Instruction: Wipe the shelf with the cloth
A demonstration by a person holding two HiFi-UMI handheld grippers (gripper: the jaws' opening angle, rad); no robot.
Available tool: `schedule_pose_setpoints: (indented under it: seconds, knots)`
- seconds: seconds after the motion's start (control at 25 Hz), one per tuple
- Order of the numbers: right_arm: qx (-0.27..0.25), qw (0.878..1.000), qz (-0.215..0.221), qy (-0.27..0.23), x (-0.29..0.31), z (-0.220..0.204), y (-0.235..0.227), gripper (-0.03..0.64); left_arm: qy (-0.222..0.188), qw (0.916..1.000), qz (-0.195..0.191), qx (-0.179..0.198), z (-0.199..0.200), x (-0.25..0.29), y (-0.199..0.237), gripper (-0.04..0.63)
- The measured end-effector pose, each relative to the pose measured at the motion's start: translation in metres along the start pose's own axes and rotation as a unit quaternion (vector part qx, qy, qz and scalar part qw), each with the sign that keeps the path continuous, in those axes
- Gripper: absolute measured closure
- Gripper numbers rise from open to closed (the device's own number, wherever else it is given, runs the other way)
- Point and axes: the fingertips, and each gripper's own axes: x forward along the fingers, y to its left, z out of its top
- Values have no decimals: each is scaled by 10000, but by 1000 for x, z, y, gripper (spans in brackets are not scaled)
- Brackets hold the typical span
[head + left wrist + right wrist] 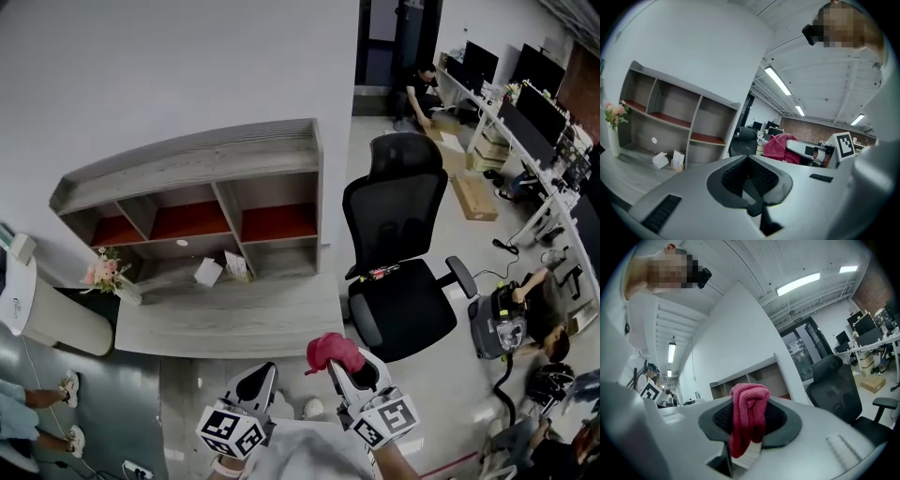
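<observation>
A grey wooden shelf (202, 159) with three red-floored compartments stands on a grey desk (234, 319) against the white wall. My right gripper (349, 367) is shut on a pink cloth (331, 351), held low in front of the desk; the cloth (747, 420) bunches between its jaws. My left gripper (260, 382) hangs beside it at the left, shut with nothing between its jaws. From the left gripper view the shelf (670, 119) and the cloth (780, 146) both show. Both grippers are well short of the shelf.
On the desk lie a small white box (207, 272), a card holder (236, 266) and a vase of flowers (108, 275). A black office chair (398, 253) stands right of the desk. A white appliance (37, 314) sits at the left. Office desks with monitors (534, 112) line the far right.
</observation>
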Motion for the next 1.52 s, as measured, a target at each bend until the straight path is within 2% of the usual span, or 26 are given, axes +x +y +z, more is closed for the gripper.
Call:
schedule_pose_setpoints:
  seconds: [0.32, 0.84, 1.24, 1.52]
  knots:
    - [-118, 9994, -309, -122, 30, 14, -17, 494, 42, 9994, -330, 65, 21, 35, 19, 589]
    - [-393, 9984, -345, -230, 128, 9, 19, 494, -155, 9982, -560, 119, 66, 51, 110, 589]
    - [-613, 9968, -445, -266, 172, -9, 34, 494, -152, 9960, -860, 201, 79, 56, 147, 589]
    - [-758, 9953, -523, -290, 198, -6, 26, 494, -179, 9957, -875, 254, 91, 65, 162, 589]
